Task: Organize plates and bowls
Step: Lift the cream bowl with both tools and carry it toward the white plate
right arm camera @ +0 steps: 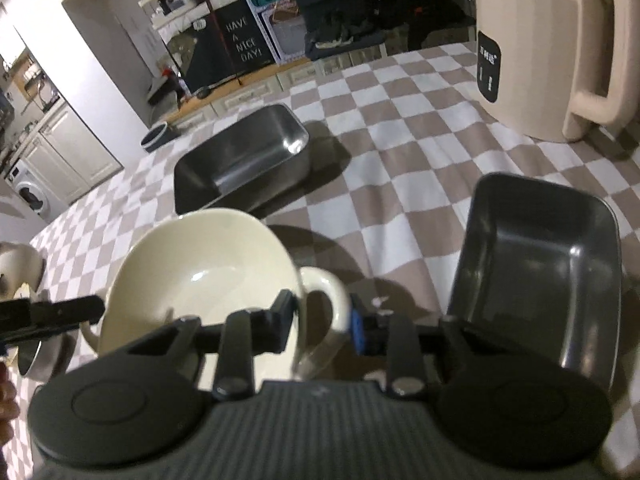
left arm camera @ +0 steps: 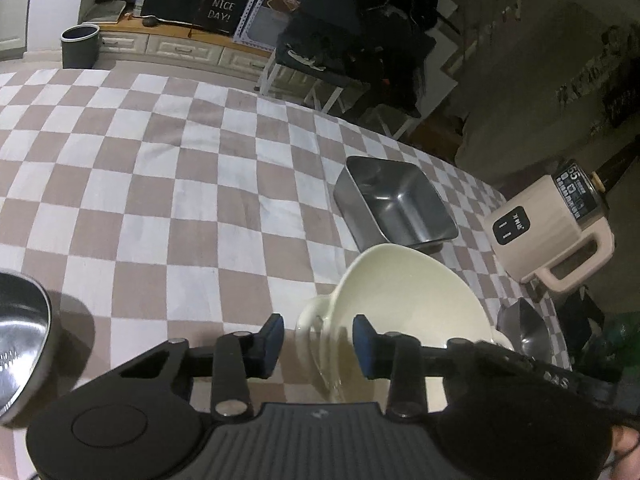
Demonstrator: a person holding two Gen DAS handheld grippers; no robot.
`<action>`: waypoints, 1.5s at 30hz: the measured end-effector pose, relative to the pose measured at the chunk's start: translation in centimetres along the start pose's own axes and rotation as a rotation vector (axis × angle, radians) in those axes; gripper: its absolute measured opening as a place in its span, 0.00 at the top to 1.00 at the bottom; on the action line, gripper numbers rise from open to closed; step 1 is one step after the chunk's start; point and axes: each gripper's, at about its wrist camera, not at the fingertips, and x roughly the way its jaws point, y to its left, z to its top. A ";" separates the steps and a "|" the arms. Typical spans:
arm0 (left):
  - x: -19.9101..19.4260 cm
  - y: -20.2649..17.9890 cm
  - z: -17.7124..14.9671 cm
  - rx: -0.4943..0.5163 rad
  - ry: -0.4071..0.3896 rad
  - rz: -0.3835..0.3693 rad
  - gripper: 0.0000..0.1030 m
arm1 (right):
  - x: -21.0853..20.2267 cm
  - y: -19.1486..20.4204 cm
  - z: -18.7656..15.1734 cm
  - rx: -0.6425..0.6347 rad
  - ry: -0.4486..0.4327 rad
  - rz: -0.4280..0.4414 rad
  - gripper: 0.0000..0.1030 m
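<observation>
The left gripper (left arm camera: 318, 346) has its two blue-padded fingers apart, with the rim of a cream bowl (left arm camera: 404, 296) in the gap between them; whether either pad touches the rim cannot be told. The bowl is tilted, its hollow facing up and toward the camera. Under it, just to the left of the gripper's gap, the edge of a cream cup (left arm camera: 310, 322) or second dish peeks out. Farther ahead and to the right, a square steel tray (left arm camera: 396, 204) sits on the checked tablecloth (left arm camera: 160, 184). Off to the far right stands a beige electric kettle (left arm camera: 556, 224), and at the far left is the shiny side of a round steel bowl (left arm camera: 22, 340).

The right gripper (right arm camera: 322, 324) is also spread open, its fingers either side of the bowl's looped handle (right arm camera: 326, 300); contact is unclear. The cream bowl (right arm camera: 196, 276) lies to its left. Just to the right is a dark rectangular tray (right arm camera: 536, 280). Ahead is the steel tray (right arm camera: 244, 160), and far right the kettle (right arm camera: 536, 48).
</observation>
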 end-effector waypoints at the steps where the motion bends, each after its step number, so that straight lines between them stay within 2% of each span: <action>1: 0.0 0.2 0.1 0.003 0.004 -0.003 0.72 | -0.3 0.3 -0.2 -0.018 0.007 -0.001 0.68; 6: 0.5 0.4 0.5 0.040 0.016 -0.006 0.76 | -1.4 0.6 -1.4 -0.056 0.045 0.038 0.68; 12: 1.3 0.0 0.5 0.080 0.046 0.008 0.75 | 0.9 -0.1 -0.9 0.021 0.062 0.055 0.67; 16: 2.0 0.0 0.4 0.065 0.059 0.021 0.74 | 2.2 0.6 -1.2 0.002 0.070 0.050 0.64; 17: 2.2 0.0 0.4 0.062 0.062 0.023 0.74 | 2.4 0.7 -1.2 -0.002 0.076 0.058 0.67; 27: 3.1 -0.8 -0.3 0.140 0.044 0.039 0.76 | 1.8 -0.2 -1.1 0.054 0.085 0.077 0.68; 33: 3.0 -1.0 -0.4 0.148 0.035 0.055 0.75 | 1.7 -0.4 -1.0 0.097 0.090 0.072 0.68; 42: 2.9 -1.4 -0.6 0.169 0.025 0.073 0.75 | 1.8 0.0 -0.9 0.059 0.093 0.051 0.67; 45: 3.0 -1.5 -0.7 0.172 0.020 0.080 0.74 | 1.7 0.8 -1.0 0.002 0.067 0.020 0.65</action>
